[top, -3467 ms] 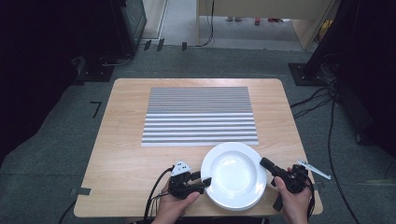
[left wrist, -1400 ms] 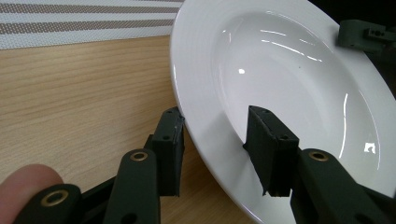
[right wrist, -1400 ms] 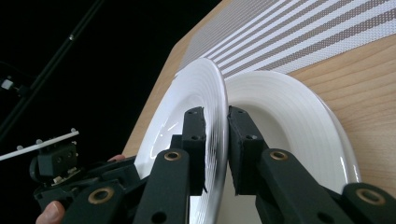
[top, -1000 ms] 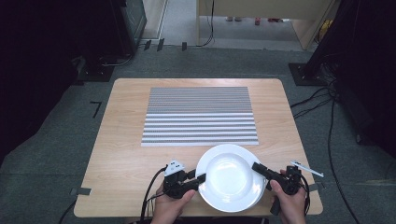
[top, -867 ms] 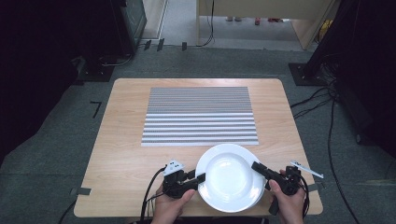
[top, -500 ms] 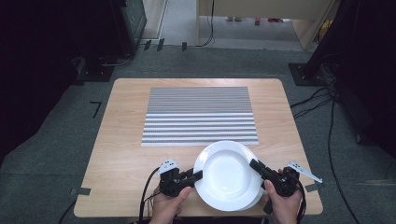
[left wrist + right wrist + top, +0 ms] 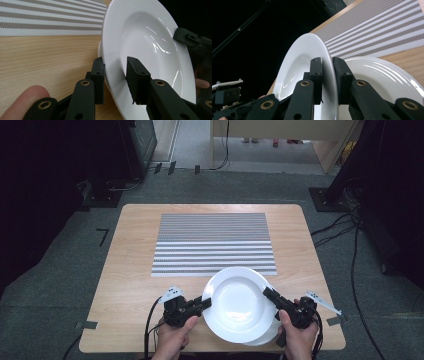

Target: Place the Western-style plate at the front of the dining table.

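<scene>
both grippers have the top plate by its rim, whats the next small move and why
Probably carry the top plate forward, level, toward the striped placemat. The left gripper and right gripper clamp opposite sides of its rim, and it is already raised off the second plate below. The mat lies bare just ahead.

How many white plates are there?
2. One round white ceramic plate is held up by its rim between both claws. The second white plate lies on the wooden table beneath it, mostly covered. More could hide underneath.
</scene>
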The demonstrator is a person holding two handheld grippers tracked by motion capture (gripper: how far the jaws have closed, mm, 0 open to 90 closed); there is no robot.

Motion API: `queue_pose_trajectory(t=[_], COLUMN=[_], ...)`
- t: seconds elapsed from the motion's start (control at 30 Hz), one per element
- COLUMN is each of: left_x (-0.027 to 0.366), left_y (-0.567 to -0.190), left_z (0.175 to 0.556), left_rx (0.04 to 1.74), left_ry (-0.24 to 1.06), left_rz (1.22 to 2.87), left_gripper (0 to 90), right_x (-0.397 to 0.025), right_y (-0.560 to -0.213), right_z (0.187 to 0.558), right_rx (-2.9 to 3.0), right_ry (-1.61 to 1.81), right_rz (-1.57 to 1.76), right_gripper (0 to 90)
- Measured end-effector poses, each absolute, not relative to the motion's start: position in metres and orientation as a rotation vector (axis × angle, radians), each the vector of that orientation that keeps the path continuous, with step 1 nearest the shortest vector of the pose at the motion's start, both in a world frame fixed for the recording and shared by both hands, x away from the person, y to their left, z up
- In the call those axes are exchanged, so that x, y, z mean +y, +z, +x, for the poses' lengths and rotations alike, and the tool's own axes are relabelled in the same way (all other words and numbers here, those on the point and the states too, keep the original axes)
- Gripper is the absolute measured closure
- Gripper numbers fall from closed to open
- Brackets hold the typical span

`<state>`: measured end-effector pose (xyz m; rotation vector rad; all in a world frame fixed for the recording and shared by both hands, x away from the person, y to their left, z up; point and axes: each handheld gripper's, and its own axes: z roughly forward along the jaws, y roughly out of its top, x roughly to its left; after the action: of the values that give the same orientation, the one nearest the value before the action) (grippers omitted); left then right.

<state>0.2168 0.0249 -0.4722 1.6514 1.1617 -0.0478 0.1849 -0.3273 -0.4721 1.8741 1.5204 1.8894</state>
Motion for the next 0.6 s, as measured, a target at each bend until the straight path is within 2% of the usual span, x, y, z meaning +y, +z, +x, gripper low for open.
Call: queue_pose_trajectory(t=[0.6], left_x=[0.050], left_y=[-0.440], left_z=[0.248], left_rx=[1.174], left_ry=[0.031], left_rz=[1.585], left_gripper=[71.0], right_x=[-0.301], right_y=[-0.447], right_z=[0.223], right_rx=[1.561], right_ry=[1.904], right_rz=[1.835], right_gripper=[78.9])
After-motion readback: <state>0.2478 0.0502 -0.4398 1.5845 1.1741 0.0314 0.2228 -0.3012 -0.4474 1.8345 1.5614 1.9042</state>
